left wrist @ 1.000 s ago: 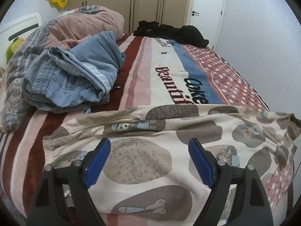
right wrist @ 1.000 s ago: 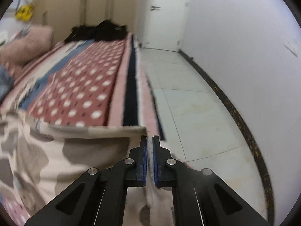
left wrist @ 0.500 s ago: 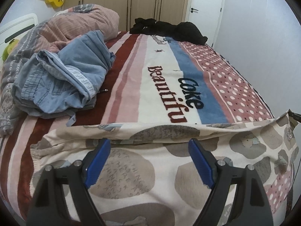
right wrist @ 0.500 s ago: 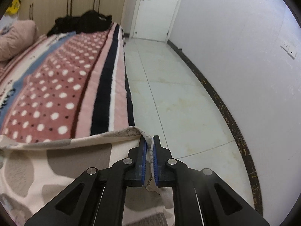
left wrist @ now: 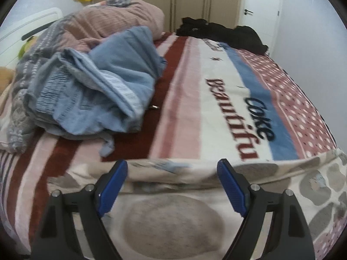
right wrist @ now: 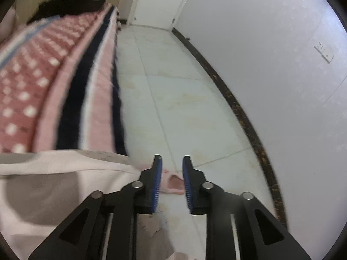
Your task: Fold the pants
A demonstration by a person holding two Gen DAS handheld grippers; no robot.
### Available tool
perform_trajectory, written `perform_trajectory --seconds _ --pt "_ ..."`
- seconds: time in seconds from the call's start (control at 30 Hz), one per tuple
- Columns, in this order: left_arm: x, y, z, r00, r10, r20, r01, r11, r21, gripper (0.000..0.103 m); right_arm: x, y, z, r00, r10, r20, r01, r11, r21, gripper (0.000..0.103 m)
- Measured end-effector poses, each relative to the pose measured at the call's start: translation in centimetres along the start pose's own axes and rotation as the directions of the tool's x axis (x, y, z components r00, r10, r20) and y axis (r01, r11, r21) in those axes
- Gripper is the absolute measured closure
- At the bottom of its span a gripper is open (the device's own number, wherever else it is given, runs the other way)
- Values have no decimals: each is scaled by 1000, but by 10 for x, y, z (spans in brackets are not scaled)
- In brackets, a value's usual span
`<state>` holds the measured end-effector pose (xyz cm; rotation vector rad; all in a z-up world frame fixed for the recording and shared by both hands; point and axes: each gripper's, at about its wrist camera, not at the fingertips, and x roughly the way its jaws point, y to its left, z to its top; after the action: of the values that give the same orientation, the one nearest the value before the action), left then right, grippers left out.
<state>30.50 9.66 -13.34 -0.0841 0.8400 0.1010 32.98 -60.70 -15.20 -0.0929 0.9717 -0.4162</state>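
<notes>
The cream pants with grey blotch and cartoon print (left wrist: 173, 216) lie spread across the near end of the bed, one end hanging toward the right edge (right wrist: 54, 184). My left gripper (left wrist: 171, 173) is open and empty, hovering just above the pants' far edge. My right gripper (right wrist: 171, 164) is open a little, at the bed's right side beside the pants' end, with nothing between its pads; floor shows through the gap.
A striped blanket with "Coke Beautiful" lettering (left wrist: 216, 99) covers the bed. A heap of blue jeans (left wrist: 97, 86) and a pink quilt (left wrist: 104, 23) lie at the far left, black clothes (left wrist: 223, 32) at the far end. Tiled floor (right wrist: 184, 108) and a white wall (right wrist: 271, 54) lie to the right.
My right gripper was shut on the pants' end and has now opened, letting it go. The left gripper has pulled back, so the pants' edge sits nearer its fingers.
</notes>
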Motion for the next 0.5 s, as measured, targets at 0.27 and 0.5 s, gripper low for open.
perform_trajectory --seconds 0.27,0.5 --pt "-20 64 0 999 3 34 2 991 -137 21 -127 93 -30 922 357 151 -313 916 -250 74" --pt "-40 115 -22 999 -17 52 28 972 -232 21 -219 279 -79 709 705 -10 -610 606 -511 75"
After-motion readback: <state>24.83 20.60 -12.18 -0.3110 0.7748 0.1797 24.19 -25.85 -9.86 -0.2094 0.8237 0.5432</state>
